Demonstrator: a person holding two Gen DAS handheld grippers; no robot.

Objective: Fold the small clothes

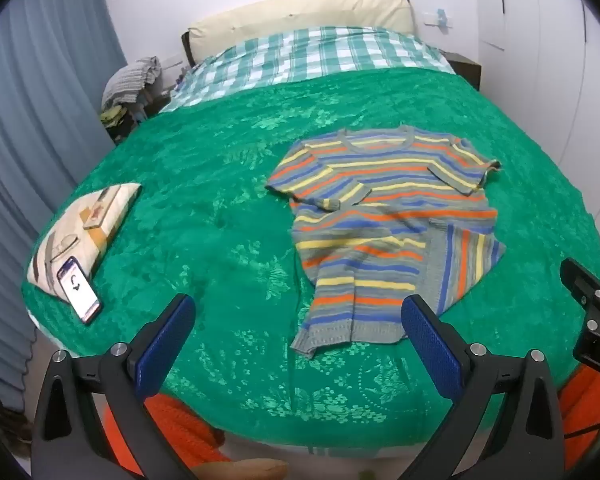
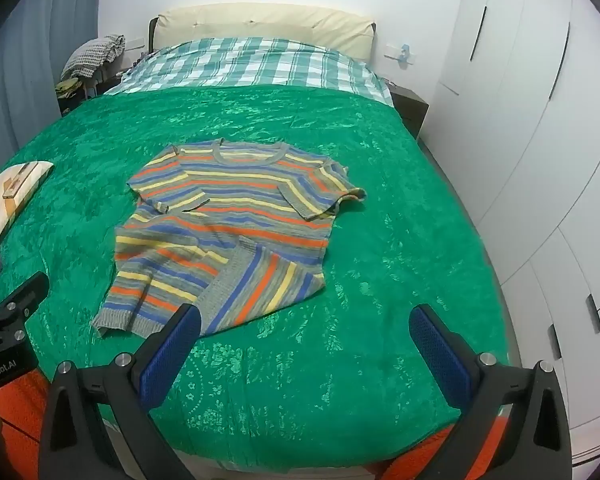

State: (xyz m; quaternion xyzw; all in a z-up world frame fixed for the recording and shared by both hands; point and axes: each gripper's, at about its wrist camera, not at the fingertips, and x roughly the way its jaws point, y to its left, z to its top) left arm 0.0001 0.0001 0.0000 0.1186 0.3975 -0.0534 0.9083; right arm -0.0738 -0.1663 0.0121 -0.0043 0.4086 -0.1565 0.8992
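Both the left gripper (image 1: 298, 320) and right gripper (image 2: 306, 328) gape empty; the striped sweater's (image 2: 228, 232) hem lies just ahead, with bare green bedspread (image 2: 400, 240) right of it.

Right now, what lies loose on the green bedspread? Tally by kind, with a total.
Striped knit top: 1
Patterned cushion: 1
Phone: 1
Total: 3
Both tools, left and right, are open and hold nothing.
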